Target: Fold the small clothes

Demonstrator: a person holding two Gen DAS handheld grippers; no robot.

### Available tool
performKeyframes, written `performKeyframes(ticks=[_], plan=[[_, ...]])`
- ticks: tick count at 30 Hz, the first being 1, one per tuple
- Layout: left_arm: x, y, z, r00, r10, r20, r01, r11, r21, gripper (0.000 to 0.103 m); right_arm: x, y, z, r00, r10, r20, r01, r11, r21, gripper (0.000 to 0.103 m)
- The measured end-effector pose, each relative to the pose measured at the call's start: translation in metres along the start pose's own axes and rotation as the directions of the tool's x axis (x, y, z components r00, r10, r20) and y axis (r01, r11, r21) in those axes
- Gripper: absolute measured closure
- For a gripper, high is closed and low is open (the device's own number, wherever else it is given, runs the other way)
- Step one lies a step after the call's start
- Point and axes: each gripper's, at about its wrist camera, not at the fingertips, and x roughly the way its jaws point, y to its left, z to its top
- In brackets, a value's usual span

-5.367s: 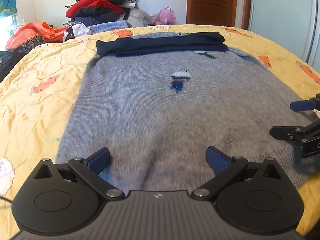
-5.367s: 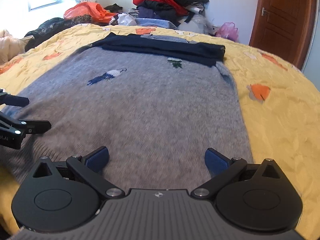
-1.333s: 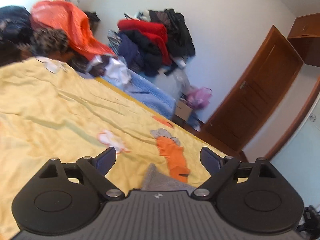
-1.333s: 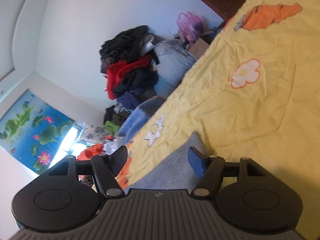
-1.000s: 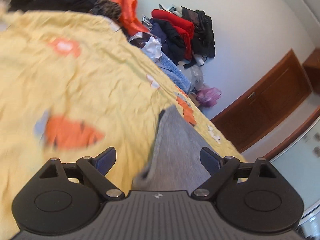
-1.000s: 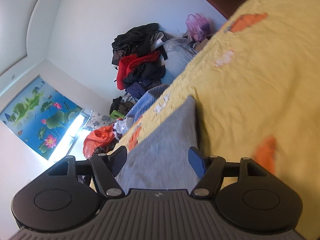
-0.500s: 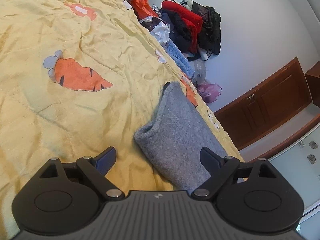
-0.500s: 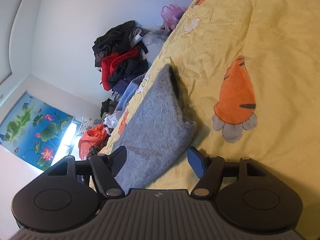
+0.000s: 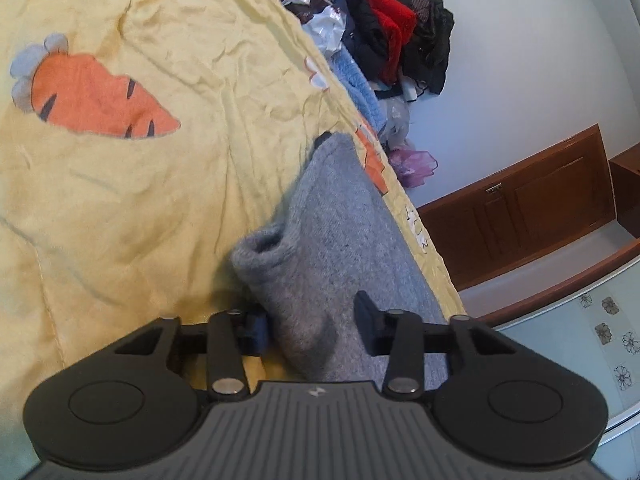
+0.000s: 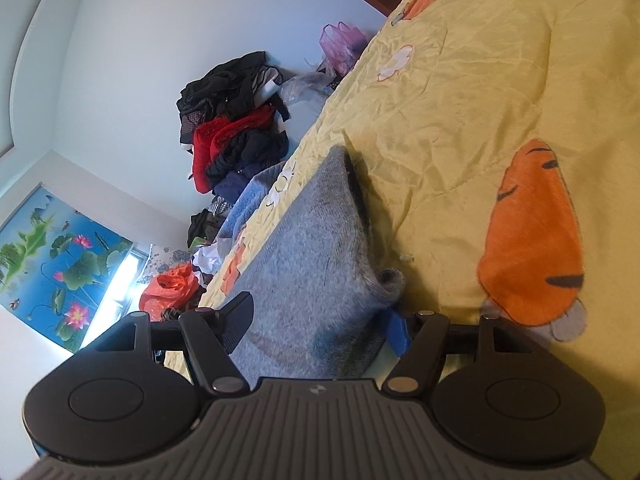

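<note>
The grey knitted sweater [image 9: 340, 248] lies folded into a thick band on the yellow bedspread [image 9: 120, 184]. My left gripper [image 9: 310, 326] has closed in around the band's left end, with the fabric bunched between its fingers. In the right wrist view the sweater [image 10: 312, 256] runs away from me. My right gripper [image 10: 320, 324] is closed in around its right end, one finger above the fabric and one below.
A heap of red, black and dark clothes [image 9: 392, 32] sits past the far bed edge, with blue fabric [image 9: 360, 92] and an orange bag [image 10: 172, 292]. A brown wooden door [image 9: 520, 216] stands beyond. Carrot prints [image 10: 532, 240] mark the bedspread.
Both grippers were open beside the folded sweater's ends half a second ago. Now each has moved in and narrowed its fingers around an end of the grey band.
</note>
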Motion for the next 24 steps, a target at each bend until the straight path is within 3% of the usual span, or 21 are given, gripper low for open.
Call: performKeyframes(ticks=[5,7,9,14,17,19,24], plan=[[0.001,-0.001,-0.003,1.000,0.004,0.019,-0.004,1.000,0.012,0.071,0.002,-0.001,0.000,1.000,0.012,0.000,-0.012,1.000,-0.010,0.033],[0.003,-0.002,-0.003,0.999,0.029,0.017,-0.030,0.999,0.021,0.083,0.003,-0.001,0.001,1.000,0.004,-0.002,-0.004,1.000,-0.009,0.035],[0.004,-0.002,-0.003,0.999,0.052,0.017,-0.052,0.998,0.022,0.090,0.003,0.000,0.001,1.000,-0.001,-0.004,0.001,1.000,-0.009,0.034],[0.004,-0.002,-0.003,0.997,0.072,0.019,-0.072,0.997,0.033,0.096,0.003,0.002,-0.001,1.000,-0.019,-0.004,0.019,1.000,-0.024,0.035],[0.003,-0.008,-0.003,0.995,0.094,0.023,-0.096,0.993,0.071,0.097,0.007,0.005,-0.002,0.995,-0.103,-0.009,0.102,0.993,-0.062,0.050],[0.003,-0.012,-0.003,0.994,0.102,0.025,-0.104,0.991,0.089,0.098,0.011,0.000,0.000,0.990,-0.134,-0.035,0.131,0.990,-0.058,0.083],[-0.009,-0.023,0.000,0.996,0.076,0.044,-0.081,0.987,0.138,0.099,0.003,0.001,0.001,0.995,-0.093,-0.019,0.092,0.994,-0.060,0.084]])
